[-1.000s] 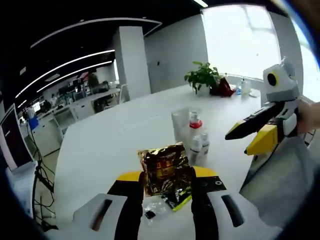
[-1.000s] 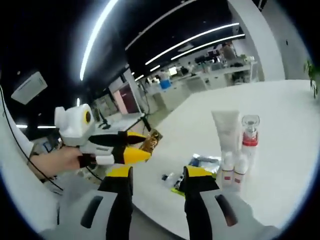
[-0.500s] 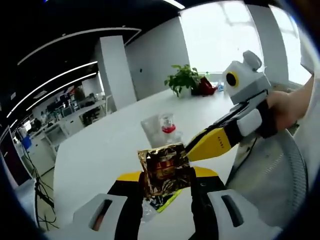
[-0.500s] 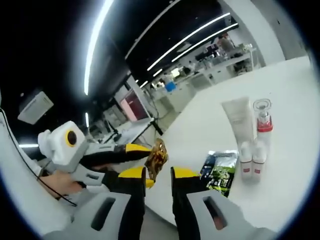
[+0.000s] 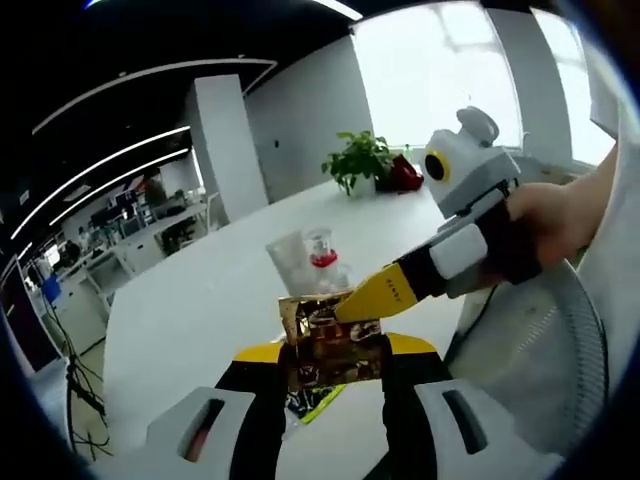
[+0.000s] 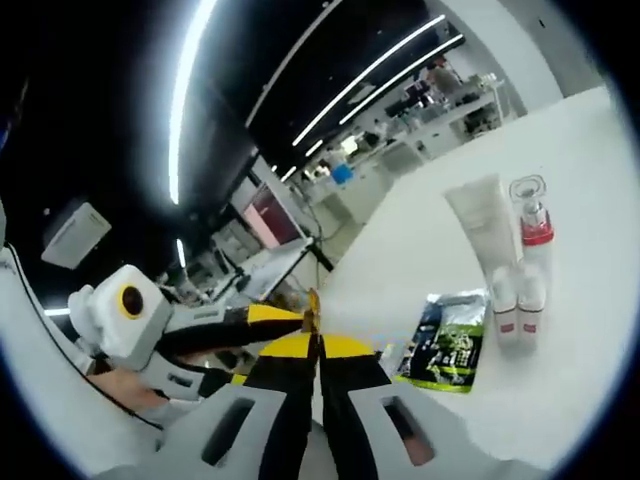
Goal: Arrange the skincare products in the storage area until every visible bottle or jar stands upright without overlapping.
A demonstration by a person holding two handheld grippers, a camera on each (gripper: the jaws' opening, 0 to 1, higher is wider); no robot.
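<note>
Left claw [image 5: 333, 352]: you're gripping the crinkled gold foil sachet [image 5: 330, 340] above the white bench [image 5: 200, 310].
Right claw [image 6: 318, 345]: pinched on the sachet's edge, likely a handover.
Skincare bottles [image 6: 520, 280]: upright, clustered.

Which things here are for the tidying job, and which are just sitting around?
For the job:
- white tube
- bottle with red collar
- two small white bottles
- gold sachet, gripped by left gripper and right gripper
- green sachet

Just sitting around:
- potted plant
- white table
- office desks
</note>
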